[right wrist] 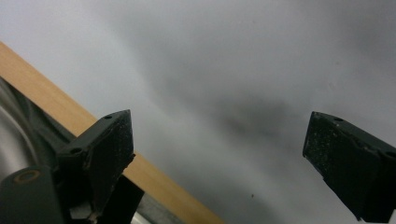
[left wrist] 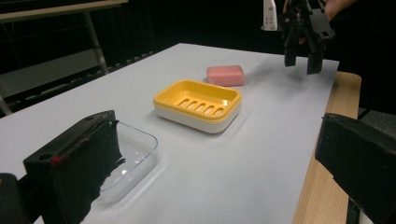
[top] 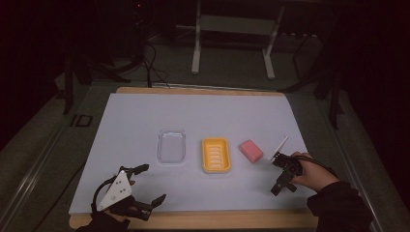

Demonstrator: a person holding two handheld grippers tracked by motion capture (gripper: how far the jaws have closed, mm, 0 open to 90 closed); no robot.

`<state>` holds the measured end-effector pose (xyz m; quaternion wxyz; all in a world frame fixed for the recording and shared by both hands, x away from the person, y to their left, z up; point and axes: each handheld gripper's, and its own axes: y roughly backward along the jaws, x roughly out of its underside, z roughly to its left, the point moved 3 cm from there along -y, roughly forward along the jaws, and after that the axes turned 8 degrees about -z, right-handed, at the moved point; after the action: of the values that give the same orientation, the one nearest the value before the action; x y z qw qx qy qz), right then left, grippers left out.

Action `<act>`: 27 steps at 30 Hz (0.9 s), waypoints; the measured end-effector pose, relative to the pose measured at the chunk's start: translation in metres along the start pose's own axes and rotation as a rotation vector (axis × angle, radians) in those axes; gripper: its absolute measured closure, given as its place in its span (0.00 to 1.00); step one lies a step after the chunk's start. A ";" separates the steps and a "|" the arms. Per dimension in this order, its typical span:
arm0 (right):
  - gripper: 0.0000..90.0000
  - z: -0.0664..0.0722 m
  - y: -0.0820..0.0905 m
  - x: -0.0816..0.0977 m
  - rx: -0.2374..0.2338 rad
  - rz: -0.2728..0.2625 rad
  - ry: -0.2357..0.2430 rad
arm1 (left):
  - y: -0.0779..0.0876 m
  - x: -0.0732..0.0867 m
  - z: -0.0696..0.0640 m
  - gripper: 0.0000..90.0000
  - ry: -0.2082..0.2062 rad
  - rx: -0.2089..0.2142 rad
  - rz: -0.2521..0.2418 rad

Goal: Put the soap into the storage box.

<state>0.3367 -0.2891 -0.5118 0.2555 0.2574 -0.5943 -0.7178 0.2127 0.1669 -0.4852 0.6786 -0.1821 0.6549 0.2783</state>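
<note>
A wooden table (top: 203, 220) carries a large matte white sheet (top: 145, 116) that covers nearly all of it, leaving a strip of pale wood bare along the near edge and a thinner one along the far edge. Three things lie in a row across the middle of the sheet, each apart from the next: a clear plastic tray (top: 171, 146), rectangular with rounded corners and shallow glossy walls, towards the left edge; a yellow soap dish (top: 216, 154) with a slotted inner floor and, in the left gripper view, a white lower shell, at the centre; and a pink soap bar (top: 251, 150), a smooth rounded block, lying askew towards the right edge. The left gripper (top: 147, 183) rests at the near left corner, its black jaws spread wide and holding nothing, the grey three-cornered plate on top; its rough foam-like pads frame the tray and dish in its own view. The right gripper (top: 285, 186) hangs over the sheet near the right edge, just beside the soap but not touching it, jaws spread and empty, held by a hand (top: 312, 174) in a dark sleeve. Beyond the table the room is dim: grey floor, trailing cables, and a white metal stand (top: 232, 29) whose top is cut off. The right gripper view is blurred, showing sheet and a diagonal wood edge.
</note>
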 end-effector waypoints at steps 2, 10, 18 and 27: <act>0.10 -0.003 0.001 -0.001 -0.005 0.016 -0.012 | 0.000 0.000 0.000 0.01 0.000 0.000 0.000; 0.10 -0.010 0.004 -0.005 0.005 0.052 -0.037 | 0.000 0.000 0.000 0.01 -0.003 -0.001 0.001; 0.10 -0.017 0.011 -0.021 0.028 0.000 -0.039 | 0.000 0.000 0.000 0.01 -0.004 0.001 0.004; 0.10 -0.018 0.013 -0.042 0.032 -0.020 -0.032 | 0.000 0.001 0.000 0.01 -0.004 0.003 0.006</act>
<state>0.3803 -0.2760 -0.4986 0.2349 0.2559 -0.6070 -0.7147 0.2129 0.1667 -0.4858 0.6792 -0.1785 0.6547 0.2797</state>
